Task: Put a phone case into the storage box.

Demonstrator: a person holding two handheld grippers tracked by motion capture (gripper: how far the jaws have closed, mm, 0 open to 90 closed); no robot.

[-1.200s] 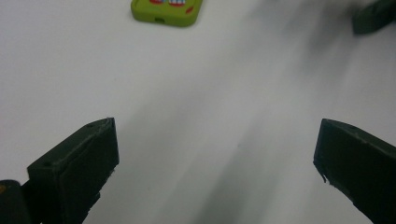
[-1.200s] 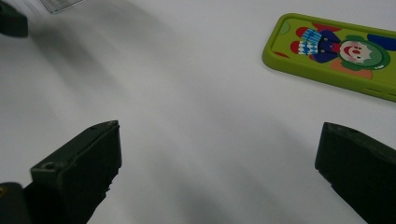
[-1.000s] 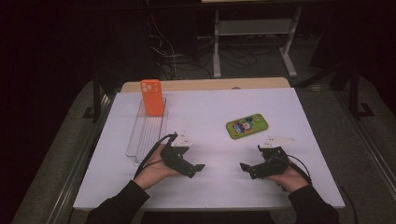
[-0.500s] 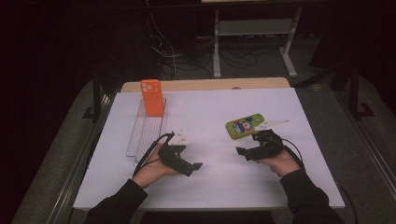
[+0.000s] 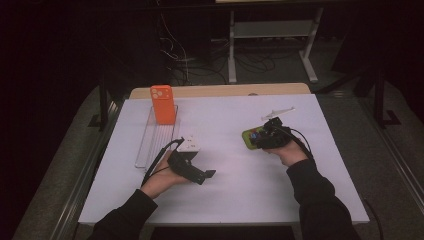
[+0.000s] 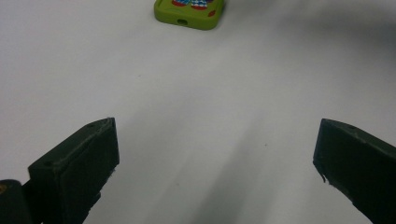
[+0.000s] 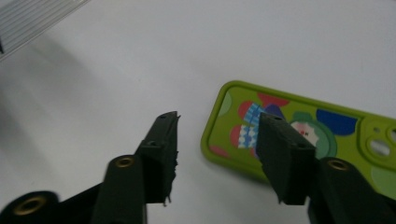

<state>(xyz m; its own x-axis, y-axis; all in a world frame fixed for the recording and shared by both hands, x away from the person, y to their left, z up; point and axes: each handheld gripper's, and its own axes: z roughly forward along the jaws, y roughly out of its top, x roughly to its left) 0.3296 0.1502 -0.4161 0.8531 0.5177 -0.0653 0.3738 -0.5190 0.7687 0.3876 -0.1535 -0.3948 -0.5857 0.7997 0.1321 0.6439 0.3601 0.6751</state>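
**Green phone case under my right gripper, jaws closing in**

Green phone case (image 7: 299,130) lies flat on the white table (image 5: 230,200), on its right half, printed side up. In the high view its long axis runs roughly across the table, left to right, slightly slanted. In the right gripper view the camera cut-out sits at the far right end and the rounded plain end points towards my jaws. The print shows a cartoon figure with red, blue and checked patches; I can read no writing or brand on it.

My right gripper (image 7: 217,154) hangs over the case's near end. Its jaws have just been closing and now stand about half apart: one over the bare table just beside the case's edge, the other over the print. I cannot tell whether either touches it.

My left gripper (image 6: 215,154) rests well apart at mid-table, jaws wide, nothing between them.

An orange phone case (image 5: 163,103) stands upright in a clear ribbed tray (image 5: 150,145) at the left.
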